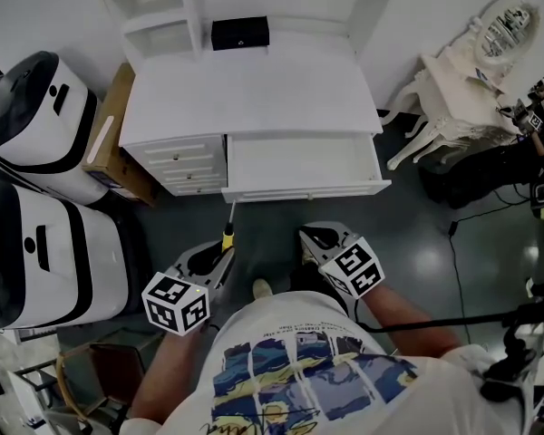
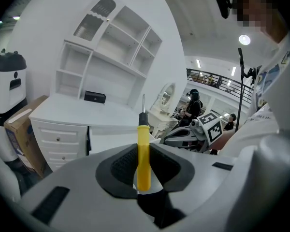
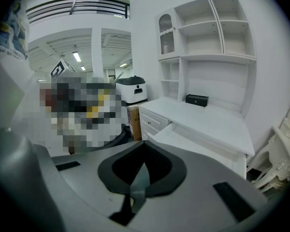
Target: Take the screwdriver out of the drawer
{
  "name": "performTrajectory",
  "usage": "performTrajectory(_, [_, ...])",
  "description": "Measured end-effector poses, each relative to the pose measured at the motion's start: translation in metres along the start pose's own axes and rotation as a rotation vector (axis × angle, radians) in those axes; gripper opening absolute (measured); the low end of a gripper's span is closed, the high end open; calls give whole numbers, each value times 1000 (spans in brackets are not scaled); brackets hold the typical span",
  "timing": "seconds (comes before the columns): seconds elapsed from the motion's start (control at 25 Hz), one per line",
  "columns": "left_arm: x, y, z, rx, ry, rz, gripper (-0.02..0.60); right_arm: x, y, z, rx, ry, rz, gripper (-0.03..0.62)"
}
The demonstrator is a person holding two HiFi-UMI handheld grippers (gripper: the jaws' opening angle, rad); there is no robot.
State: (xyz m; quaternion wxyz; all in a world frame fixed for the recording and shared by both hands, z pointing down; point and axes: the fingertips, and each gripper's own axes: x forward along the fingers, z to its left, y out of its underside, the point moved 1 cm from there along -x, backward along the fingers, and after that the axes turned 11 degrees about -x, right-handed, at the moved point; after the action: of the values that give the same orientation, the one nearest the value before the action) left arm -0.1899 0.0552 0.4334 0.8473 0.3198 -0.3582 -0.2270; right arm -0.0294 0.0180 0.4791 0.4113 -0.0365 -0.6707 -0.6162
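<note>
The screwdriver [image 1: 228,232] has a yellow handle and a thin metal shaft. My left gripper [image 1: 221,254] is shut on the handle and holds it in the air just in front of the open drawer [image 1: 299,165] of the white desk [image 1: 254,93]. In the left gripper view the screwdriver [image 2: 143,154] stands upright between the dark pads, its tip toward the desk. My right gripper [image 1: 310,243] hangs beside it, shut with nothing in it. In the right gripper view the right gripper [image 3: 144,164] has its jaws pressed together, facing the drawer [image 3: 195,143].
A small black box [image 1: 240,33] sits at the back of the desk under a white shelf unit. Two large white-and-black machines [image 1: 36,125] and a cardboard box [image 1: 118,130] stand on the left. An ornate white dressing table [image 1: 453,107] and cables are at the right.
</note>
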Motion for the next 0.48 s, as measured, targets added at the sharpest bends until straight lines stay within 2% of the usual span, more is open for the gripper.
performTrajectory(0.48, [-3, 4, 4, 4, 6, 9, 83, 4, -1, 8, -5, -3, 5, 25])
